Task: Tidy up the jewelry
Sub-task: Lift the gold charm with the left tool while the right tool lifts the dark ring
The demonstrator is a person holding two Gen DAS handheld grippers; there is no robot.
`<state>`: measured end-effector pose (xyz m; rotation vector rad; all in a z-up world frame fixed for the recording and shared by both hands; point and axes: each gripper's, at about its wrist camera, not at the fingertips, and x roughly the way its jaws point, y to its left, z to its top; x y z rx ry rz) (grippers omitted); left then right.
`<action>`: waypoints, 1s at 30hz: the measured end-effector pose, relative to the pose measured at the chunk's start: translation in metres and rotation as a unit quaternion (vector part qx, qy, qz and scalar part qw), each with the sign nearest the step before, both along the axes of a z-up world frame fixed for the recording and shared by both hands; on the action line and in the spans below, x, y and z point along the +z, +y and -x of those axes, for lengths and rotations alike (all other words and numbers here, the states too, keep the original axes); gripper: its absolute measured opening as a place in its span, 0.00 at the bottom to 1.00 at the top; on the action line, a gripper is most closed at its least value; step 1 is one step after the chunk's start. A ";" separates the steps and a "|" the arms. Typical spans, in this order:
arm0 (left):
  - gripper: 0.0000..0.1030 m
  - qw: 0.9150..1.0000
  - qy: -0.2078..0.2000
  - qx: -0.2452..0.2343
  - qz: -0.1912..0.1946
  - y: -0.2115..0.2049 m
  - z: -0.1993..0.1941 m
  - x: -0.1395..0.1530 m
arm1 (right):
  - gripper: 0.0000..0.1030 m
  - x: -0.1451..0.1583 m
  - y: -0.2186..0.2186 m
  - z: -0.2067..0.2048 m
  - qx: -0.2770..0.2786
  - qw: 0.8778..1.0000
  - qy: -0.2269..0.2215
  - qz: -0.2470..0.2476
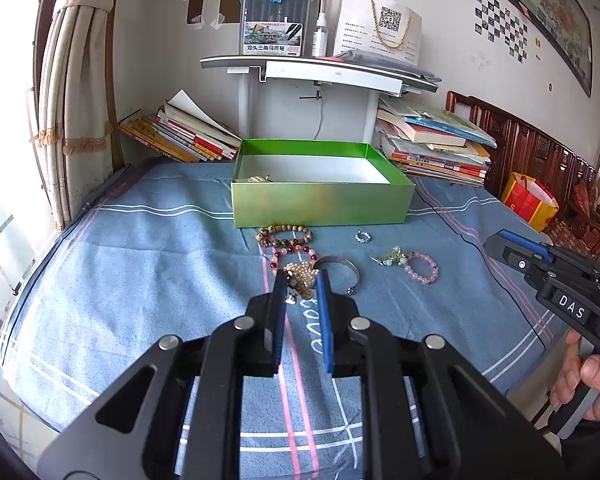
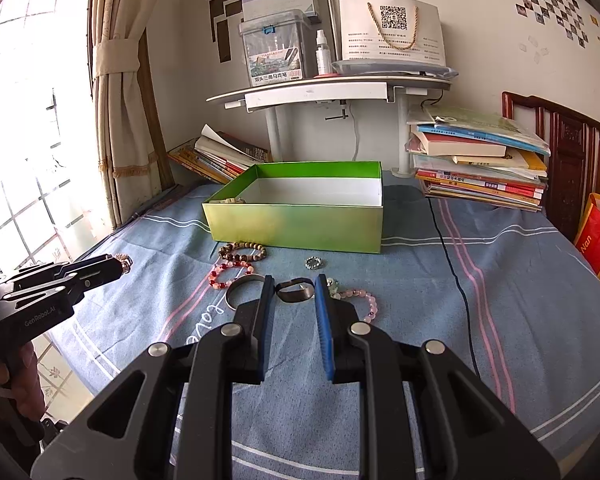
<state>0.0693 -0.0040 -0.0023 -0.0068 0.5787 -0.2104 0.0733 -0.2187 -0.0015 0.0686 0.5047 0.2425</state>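
My left gripper (image 1: 300, 282) is shut on a cluster of gold and pearl beads (image 1: 298, 274), held just above the blue bedsheet (image 1: 160, 264). In the right wrist view my right gripper (image 2: 293, 285) is shut on a dark metal band (image 2: 296, 293). An open green box (image 1: 320, 204) stands behind the jewelry, with a small gold piece (image 1: 254, 179) in its left corner. On the sheet lie a wooden bead bracelet (image 1: 286, 236), a red and pink bracelet (image 1: 296, 253), a silver bangle (image 1: 342, 270), a small ring (image 1: 363, 236), green-bead earrings (image 1: 390, 258) and a pink bead bracelet (image 1: 422, 268).
Stacks of books (image 1: 436, 148) lean behind the box on both sides, under a white shelf (image 1: 320, 70). A curtain (image 1: 76, 92) and a window are on the left. A wooden headboard (image 1: 532, 148) and a red and yellow bag (image 1: 530, 200) stand at the right. A thin black cable (image 2: 456, 276) crosses the sheet.
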 end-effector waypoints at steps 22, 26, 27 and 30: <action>0.15 1.000 0.003 0.000 -0.002 -0.001 0.000 0.001 | 0.20 -0.001 -0.002 -0.002 -0.002 1.000 0.003 -0.004; 0.15 1.000 0.005 0.000 -0.002 0.000 -0.001 -0.002 | 0.20 -0.002 -0.003 -0.003 -0.003 1.000 0.005 -0.004; 0.15 1.000 0.005 0.000 -0.002 -0.001 -0.002 -0.002 | 0.20 -0.002 -0.003 -0.003 -0.003 1.000 0.005 -0.005; 0.15 1.000 0.008 0.000 -0.004 -0.001 -0.004 -0.004 | 0.20 -0.002 -0.004 -0.004 -0.001 1.000 0.008 -0.007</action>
